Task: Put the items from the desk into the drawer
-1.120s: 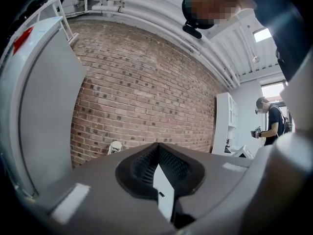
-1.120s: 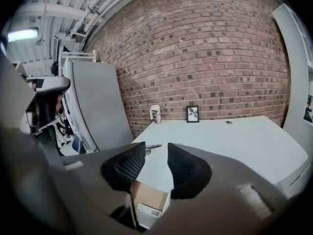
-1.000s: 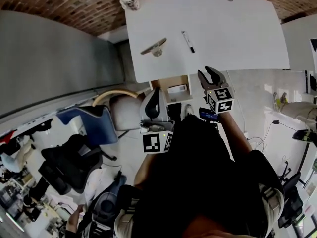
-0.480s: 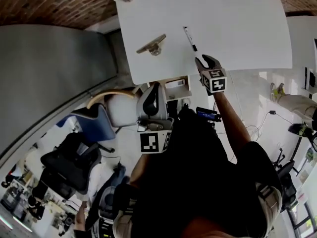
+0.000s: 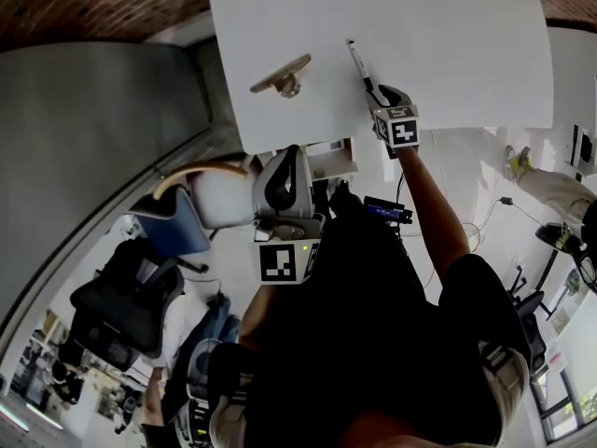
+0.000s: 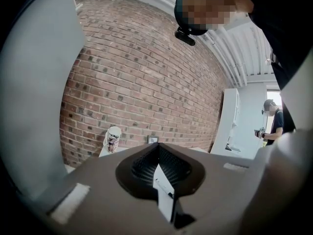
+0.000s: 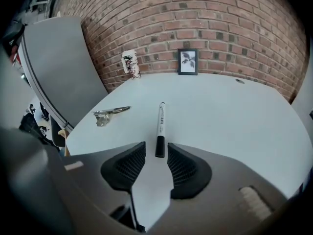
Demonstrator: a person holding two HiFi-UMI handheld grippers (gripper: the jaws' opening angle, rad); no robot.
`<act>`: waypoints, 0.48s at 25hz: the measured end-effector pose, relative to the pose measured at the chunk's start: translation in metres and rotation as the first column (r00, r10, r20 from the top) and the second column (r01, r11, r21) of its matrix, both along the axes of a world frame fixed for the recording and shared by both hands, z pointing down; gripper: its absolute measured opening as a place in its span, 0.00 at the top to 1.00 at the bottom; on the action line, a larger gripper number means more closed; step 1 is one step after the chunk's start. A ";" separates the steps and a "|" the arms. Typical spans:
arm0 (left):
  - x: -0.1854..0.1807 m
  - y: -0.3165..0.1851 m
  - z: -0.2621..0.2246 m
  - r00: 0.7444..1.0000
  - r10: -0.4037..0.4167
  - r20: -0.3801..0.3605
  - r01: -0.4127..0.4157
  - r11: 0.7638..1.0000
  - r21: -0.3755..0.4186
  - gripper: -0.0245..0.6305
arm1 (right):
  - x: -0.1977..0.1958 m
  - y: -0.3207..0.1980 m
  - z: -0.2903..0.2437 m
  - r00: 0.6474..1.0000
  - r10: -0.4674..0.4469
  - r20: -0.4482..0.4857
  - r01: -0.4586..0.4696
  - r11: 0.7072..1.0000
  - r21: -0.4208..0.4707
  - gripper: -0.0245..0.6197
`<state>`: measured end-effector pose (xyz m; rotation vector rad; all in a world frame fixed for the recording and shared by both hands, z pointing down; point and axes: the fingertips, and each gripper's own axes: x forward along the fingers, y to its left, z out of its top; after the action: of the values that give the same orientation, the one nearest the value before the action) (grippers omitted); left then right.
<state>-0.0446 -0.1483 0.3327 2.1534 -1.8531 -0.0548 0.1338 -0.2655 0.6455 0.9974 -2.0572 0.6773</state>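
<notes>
- Your right gripper (image 7: pixel 157 152) has its jaws partly apart over the white desk (image 7: pixel 234 116). In the right gripper view they frame the lower centre of the picture.
- The marker (image 7: pixel 160 126) lies flat on the desk and runs straight up the frame from those jaws. Its black cap end sits between the two tips with a sliver of desk showing on either side, so the pads are not pressing on it.
- In the head view the right gripper (image 5: pixel 386 96) sits upper right of centre, at the lower end of the marker (image 5: pixel 358 62) and close to the lower edge of the desk (image 5: pixel 448 54).
- Your left gripper (image 6: pixel 157 150) has its jaws closed tip to tip with nothing between them. It faces the brick wall (image 6: pixel 146 72).
- In the head view the left gripper (image 5: pixel 287 161) hangs at centre frame, below the desk edge and just left of the drawer (image 5: pixel 333 160).
- The drawer stands open under the desk's lower edge, with a pale object lying in it.
- A metal clip (image 5: pixel 280 74) lies on the desk left of the marker, well apart from it. The right gripper view shows that metal clip (image 7: pixel 110 113) at middle left.
- A paper cup (image 7: pixel 130 63) and a small picture frame (image 7: pixel 188 61) stand at the desk's far edge against the wall, in the upper centre of the right gripper view.
</notes>
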 end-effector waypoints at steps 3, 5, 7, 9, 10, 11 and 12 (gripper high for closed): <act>-0.003 -0.004 0.002 1.000 0.000 -0.015 0.000 1.000 0.004 0.94 | -0.001 -0.004 0.010 1.000 -0.007 -0.025 0.006 1.000 -0.021 0.74; -0.003 -0.007 0.004 1.000 -0.001 -0.020 0.001 1.000 0.000 0.94 | -0.003 -0.007 0.015 0.999 -0.015 -0.036 0.014 0.999 -0.036 0.74; -0.004 -0.009 0.005 1.000 -0.004 -0.020 0.004 1.000 -0.006 0.94 | -0.007 -0.008 0.018 0.999 -0.025 -0.038 0.022 0.998 -0.055 0.74; -0.004 -0.008 0.005 1.000 -0.007 -0.019 0.007 1.000 -0.009 0.94 | -0.008 -0.007 0.022 0.998 -0.037 -0.053 0.034 0.997 -0.069 0.74; -0.004 -0.007 0.005 1.000 -0.009 -0.019 0.009 1.000 -0.008 0.94 | -0.008 -0.005 0.026 0.997 -0.040 -0.060 0.035 0.996 -0.079 0.74; -0.004 -0.007 0.006 1.000 -0.011 -0.020 0.011 1.000 -0.007 0.94 | -0.008 -0.003 0.029 0.997 -0.038 -0.067 0.032 0.996 -0.084 0.74; -0.004 -0.006 0.006 1.000 -0.012 -0.021 0.011 1.000 -0.007 0.94 | -0.007 -0.003 0.031 0.997 -0.035 -0.072 0.029 0.996 -0.081 0.76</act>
<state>-0.0483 -0.1546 0.3385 2.1299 -1.8516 -0.0734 0.1272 -0.2684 0.6760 0.9282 -1.9625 0.6911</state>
